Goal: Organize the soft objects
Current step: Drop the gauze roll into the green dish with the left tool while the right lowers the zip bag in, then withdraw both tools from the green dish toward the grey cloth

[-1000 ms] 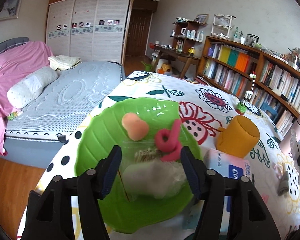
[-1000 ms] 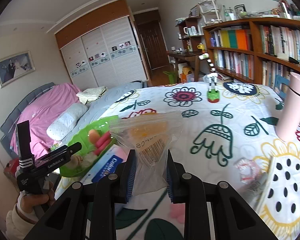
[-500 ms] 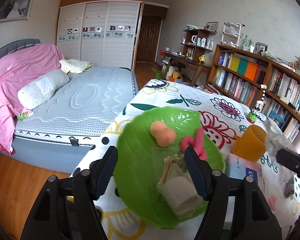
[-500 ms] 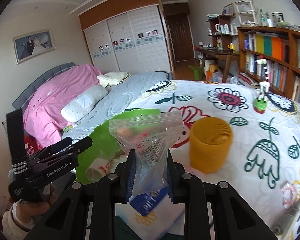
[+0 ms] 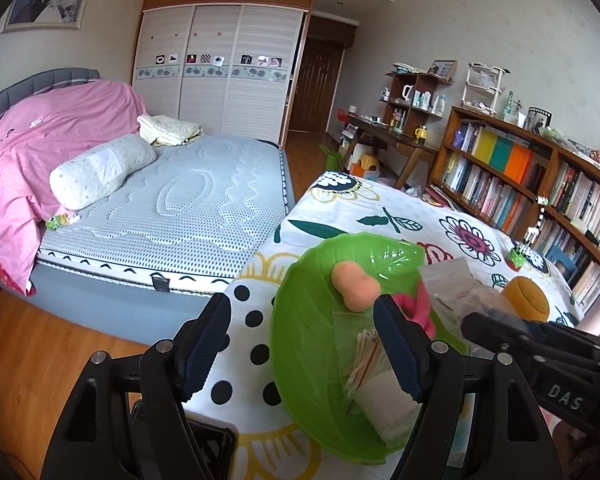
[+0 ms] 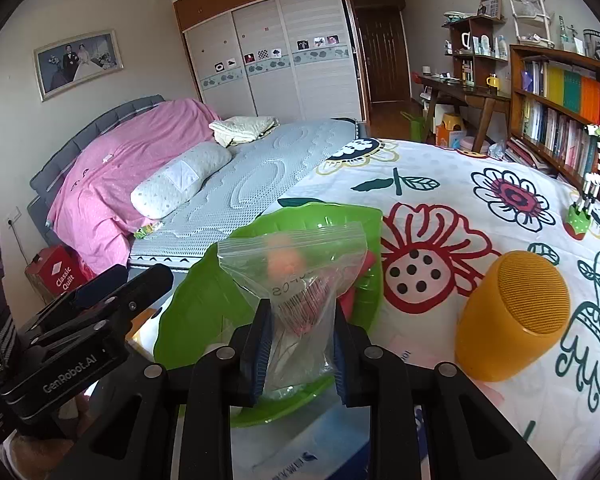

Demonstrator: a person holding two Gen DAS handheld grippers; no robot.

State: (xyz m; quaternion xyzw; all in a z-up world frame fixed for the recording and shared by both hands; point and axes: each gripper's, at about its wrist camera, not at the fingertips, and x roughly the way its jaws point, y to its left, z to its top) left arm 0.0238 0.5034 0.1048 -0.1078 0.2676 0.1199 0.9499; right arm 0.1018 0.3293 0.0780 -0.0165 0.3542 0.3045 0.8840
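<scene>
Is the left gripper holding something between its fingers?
No, the left gripper is open and empty, its fingers spread over the edge of the green bowl.

The green bowl point(image 5: 300, 344) fills the table's near left corner. The yellow cup point(image 6: 512, 316) stands just beside it. Behind both, the flowered tablecloth point(image 6: 440, 184) lies bare toward the far edge.

A bedroom with pale walls: a bed point(image 5: 180, 216) with a pink cover point(image 5: 40, 152), a white wardrobe point(image 5: 220, 76), a wooden bookshelf point(image 5: 540, 176), a wooden floor point(image 5: 40, 340).
</scene>
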